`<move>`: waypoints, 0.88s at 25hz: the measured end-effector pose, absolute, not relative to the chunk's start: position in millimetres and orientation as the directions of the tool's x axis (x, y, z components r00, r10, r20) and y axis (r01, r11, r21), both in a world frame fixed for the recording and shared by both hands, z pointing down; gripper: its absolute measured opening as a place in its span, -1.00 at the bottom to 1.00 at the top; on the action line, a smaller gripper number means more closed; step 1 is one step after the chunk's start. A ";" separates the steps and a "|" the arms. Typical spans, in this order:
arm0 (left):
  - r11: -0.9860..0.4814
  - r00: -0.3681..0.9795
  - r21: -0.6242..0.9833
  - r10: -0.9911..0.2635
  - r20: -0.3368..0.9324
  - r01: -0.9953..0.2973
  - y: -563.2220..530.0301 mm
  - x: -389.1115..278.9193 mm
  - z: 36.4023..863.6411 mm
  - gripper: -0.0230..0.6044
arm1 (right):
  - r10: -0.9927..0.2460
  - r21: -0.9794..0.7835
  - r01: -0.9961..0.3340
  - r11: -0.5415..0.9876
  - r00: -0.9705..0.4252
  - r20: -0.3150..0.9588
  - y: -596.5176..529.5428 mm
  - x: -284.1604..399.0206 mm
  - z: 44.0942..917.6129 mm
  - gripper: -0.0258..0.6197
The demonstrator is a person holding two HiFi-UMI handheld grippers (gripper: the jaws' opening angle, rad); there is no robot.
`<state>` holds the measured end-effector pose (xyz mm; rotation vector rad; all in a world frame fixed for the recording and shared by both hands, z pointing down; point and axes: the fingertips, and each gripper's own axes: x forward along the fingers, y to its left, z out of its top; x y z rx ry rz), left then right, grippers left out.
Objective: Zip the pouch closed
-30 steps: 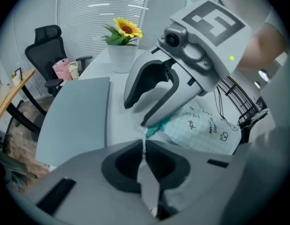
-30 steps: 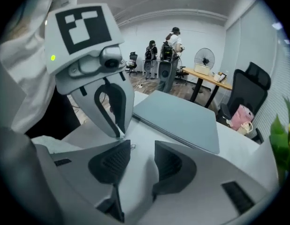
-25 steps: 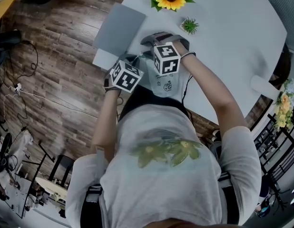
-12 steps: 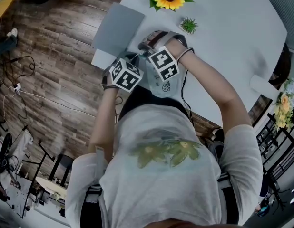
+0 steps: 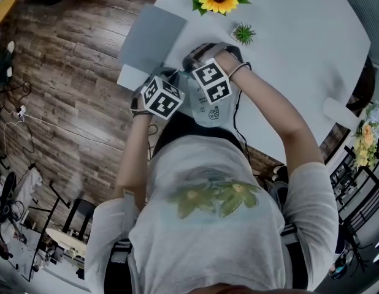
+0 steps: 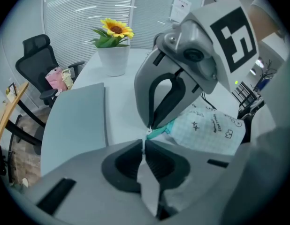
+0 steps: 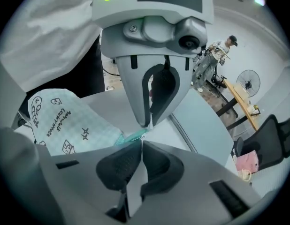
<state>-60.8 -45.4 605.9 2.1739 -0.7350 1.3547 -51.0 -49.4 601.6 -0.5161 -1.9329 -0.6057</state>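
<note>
Closest to my cameras, the left gripper (image 6: 144, 144) is clenched. Its tips pinch the end of the pouch (image 6: 208, 130), right where the teal zipper (image 7: 133, 136) runs out. The right gripper (image 7: 141, 146) faces it tip to tip. Its jaws have just been closing and now stand together on the teal zipper, nipping the strip (whether they have the pull tab itself I cannot make out). The two pairs of tips sit just beside each other.

The pouch lies at the near edge of the white table (image 5: 300, 35), just in front of the person's body and beside a grey board (image 5: 154, 38). It is pale with a fine checked pattern. It carries small black doodles, among them stars and a little boxy figure, and lines of handwriting-style print too warped for me to read. I cannot see what is inside it. Each gripper's cube carries black-and-white square markers.

Farther along the table, a white pot (image 6: 114, 60) holds a sunflower (image 6: 116, 28) with green leaves, and a small green plant (image 5: 244, 33) stands near it. Beyond the table is a black office chair (image 6: 34, 62) with a pink bag (image 6: 56, 78) next to it
</note>
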 end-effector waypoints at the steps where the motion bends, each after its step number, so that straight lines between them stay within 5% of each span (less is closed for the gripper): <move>1: -0.747 0.368 0.109 -0.190 0.910 -0.655 -45.2 -60.4 606.5 -0.85 | 0.094 0.179 0.579 0.795 -0.409 0.908 -49.5 -50.8 601.7 -0.84; 22: -0.645 0.347 0.190 -0.124 0.930 -0.740 -48.2 -61.1 611.4 -0.84 | 0.123 0.106 0.499 0.860 -0.403 0.907 -53.7 -45.2 597.1 -0.86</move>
